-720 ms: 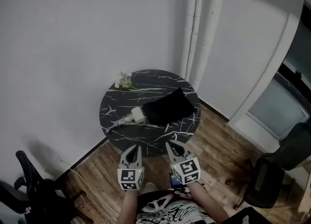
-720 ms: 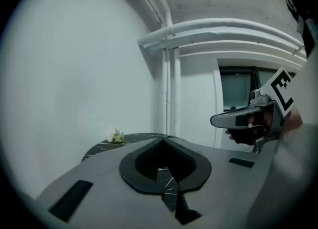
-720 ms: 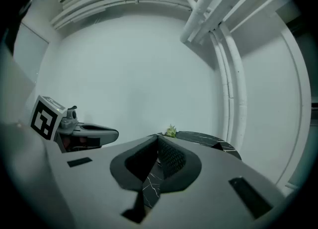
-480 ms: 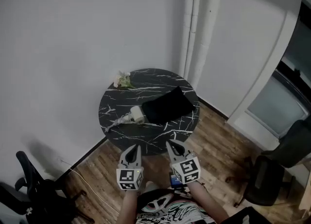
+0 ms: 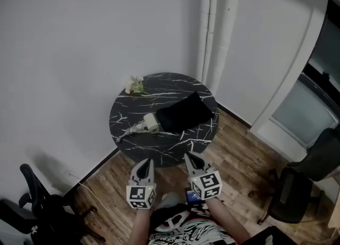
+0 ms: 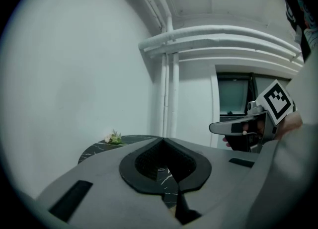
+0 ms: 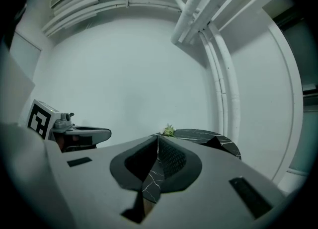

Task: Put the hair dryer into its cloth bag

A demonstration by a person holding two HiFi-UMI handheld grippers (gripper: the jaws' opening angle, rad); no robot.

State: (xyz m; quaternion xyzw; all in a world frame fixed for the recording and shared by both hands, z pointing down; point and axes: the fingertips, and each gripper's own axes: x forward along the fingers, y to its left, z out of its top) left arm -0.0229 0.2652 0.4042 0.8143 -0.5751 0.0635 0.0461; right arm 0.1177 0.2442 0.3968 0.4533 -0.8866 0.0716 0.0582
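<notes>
A white hair dryer [image 5: 145,126] lies on its side on the round black marble table [image 5: 170,151], left of centre. Its black cloth bag [image 5: 184,113] lies flat just to its right, touching the nozzle end. Both grippers hover over the wooden floor, well short of the table's near edge. My left gripper [image 5: 144,162] and right gripper [image 5: 189,157] point at the table, both shut and empty. The left gripper view shows shut jaws [image 6: 163,140], the right gripper view the same [image 7: 157,137].
A small sprig of flowers [image 5: 134,85] lies at the table's far left rim. White pipes [image 5: 218,26] run up the wall behind. A black office chair [image 5: 297,196] stands at the right, another [image 5: 40,209] at the lower left, with a cable [image 5: 93,196] on the floor.
The table sits slightly higher in the head view and the grippers a touch lower. Nothing on the table has moved.
</notes>
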